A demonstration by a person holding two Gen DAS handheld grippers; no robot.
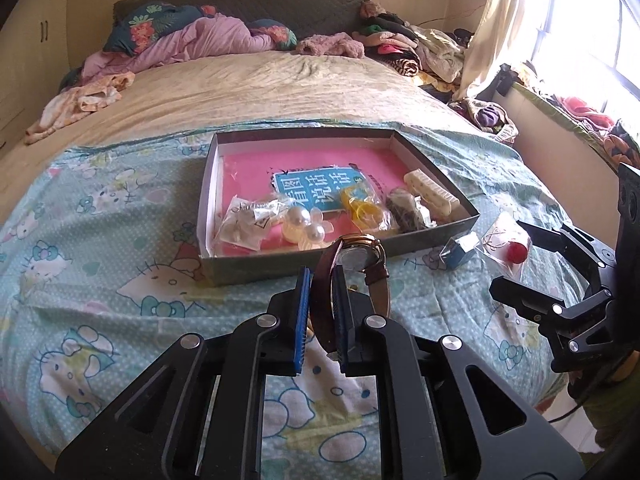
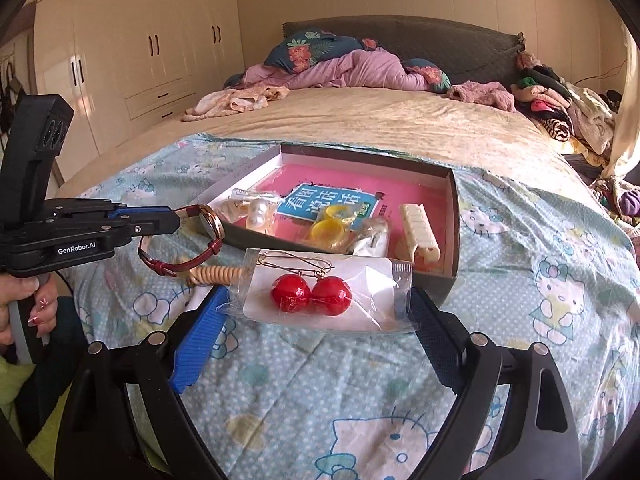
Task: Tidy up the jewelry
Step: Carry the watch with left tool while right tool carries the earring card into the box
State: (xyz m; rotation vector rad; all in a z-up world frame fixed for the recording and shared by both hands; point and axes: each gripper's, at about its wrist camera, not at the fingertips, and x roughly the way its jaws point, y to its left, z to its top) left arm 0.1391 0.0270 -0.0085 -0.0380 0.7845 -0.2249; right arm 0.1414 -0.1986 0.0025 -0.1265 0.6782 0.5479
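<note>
My left gripper [image 1: 322,276] is shut on the brown strap of a gold-rimmed watch [image 1: 362,258] and holds it above the blanket just in front of the shallow grey box [image 1: 340,256]. The watch also shows in the right wrist view [image 2: 210,222], by the box's near left corner. My right gripper [image 2: 320,300] is open, its blue pads on either side of a clear bag with two red ball earrings [image 2: 312,294] lying on the blanket. The box [image 2: 452,240] holds pearl pieces [image 1: 304,224], yellow rings [image 2: 330,226] and a cream comb clip [image 2: 420,232] on a pink book.
A small blue box [image 1: 460,250] lies right of the grey box. A beige coiled hair tie [image 2: 214,274] lies by the earring bag. Clothes pile up at the bed's far right [image 1: 408,48]. A wardrobe [image 2: 140,60] stands left.
</note>
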